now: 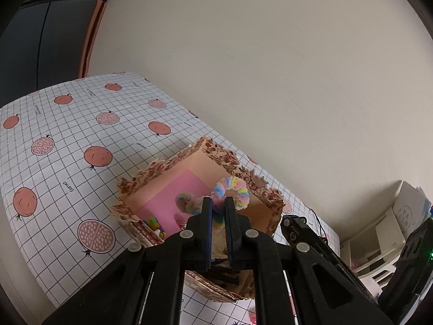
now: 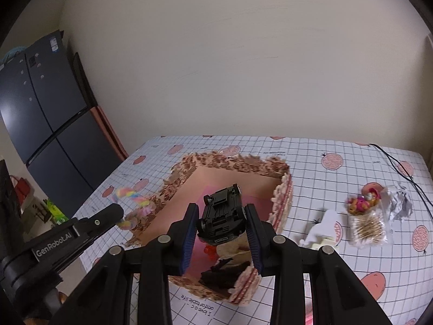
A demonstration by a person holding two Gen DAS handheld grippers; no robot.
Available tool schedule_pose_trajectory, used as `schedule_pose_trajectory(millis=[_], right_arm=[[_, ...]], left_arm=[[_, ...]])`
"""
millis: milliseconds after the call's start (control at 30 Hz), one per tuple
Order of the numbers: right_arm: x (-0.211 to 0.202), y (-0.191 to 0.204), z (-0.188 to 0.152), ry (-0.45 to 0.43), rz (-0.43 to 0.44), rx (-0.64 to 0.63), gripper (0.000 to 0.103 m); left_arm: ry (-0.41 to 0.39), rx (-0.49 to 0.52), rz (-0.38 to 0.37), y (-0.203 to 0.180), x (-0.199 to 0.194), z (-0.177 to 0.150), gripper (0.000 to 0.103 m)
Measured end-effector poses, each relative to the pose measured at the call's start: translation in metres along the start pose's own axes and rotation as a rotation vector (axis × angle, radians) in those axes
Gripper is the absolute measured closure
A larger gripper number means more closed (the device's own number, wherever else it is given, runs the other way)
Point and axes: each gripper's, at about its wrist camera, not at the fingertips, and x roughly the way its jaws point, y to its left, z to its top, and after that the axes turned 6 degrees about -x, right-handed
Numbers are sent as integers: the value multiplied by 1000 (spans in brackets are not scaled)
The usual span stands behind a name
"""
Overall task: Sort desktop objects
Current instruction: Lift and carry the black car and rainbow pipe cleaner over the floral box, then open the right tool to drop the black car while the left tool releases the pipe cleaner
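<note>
1. The left tongs (image 1: 218, 203) are clamped tight on a fluffy pastel hair tie (image 1: 231, 192), hanging over the box (image 1: 173, 162); it looks feather-light and squashy, pinched through its ring.
2. The right tongs (image 2: 222, 218) grip a black toy car (image 2: 220, 216) by its sides, above the box's middle; it looks hard, smooth plastic that could slip.

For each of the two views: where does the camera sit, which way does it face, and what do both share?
Left wrist: behind the left claw, facing down over the patterned box; its fingers pinch a pastel scrunchie.
Right wrist: behind the right claw, facing the same box, fingers clamping an upturned black toy car.
Shared: box, tablecloth, each other's claw.
</note>
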Motion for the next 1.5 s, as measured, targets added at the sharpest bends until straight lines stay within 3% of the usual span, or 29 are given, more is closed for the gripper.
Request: schedule_pose_trajectory(millis=[433, 1500], right_arm=[[23, 15, -8, 50, 15, -29, 66], [72, 6, -32, 207, 11, -31, 66]], left_arm=[[4, -28, 14, 20, 7, 6, 94], [134, -9, 76, 21, 59, -21, 94]])
